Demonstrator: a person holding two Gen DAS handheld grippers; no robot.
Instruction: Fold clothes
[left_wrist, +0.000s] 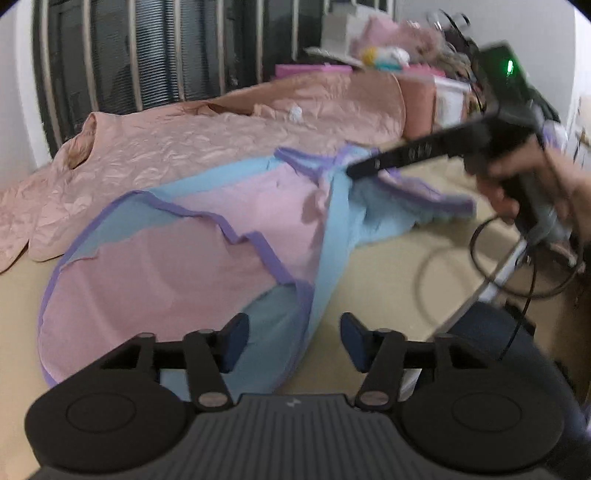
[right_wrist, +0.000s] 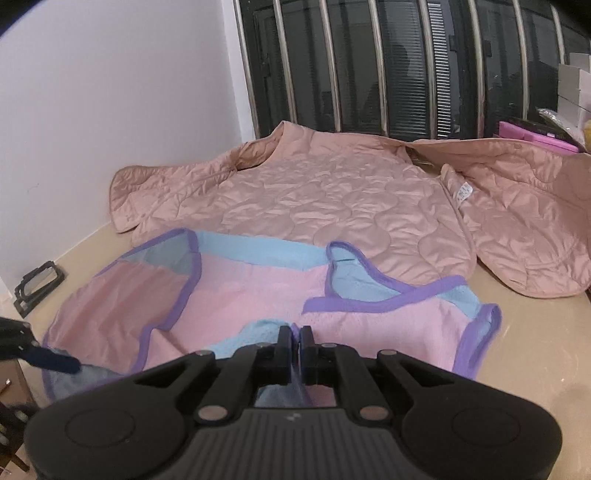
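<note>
Two garments lie on the worktop: your right claw is clamped on the pink-and-blue vest hem, probably to lift it for folding, while your left claw stands apart above it; the quilted jacket waits behind.

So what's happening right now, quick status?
Left tongs open, hovering over the pink-and-blue vest. Right tongs shut on vest's edge. Quilted pink jacket lies beyond, touching the vest; nothing blocking.
</note>
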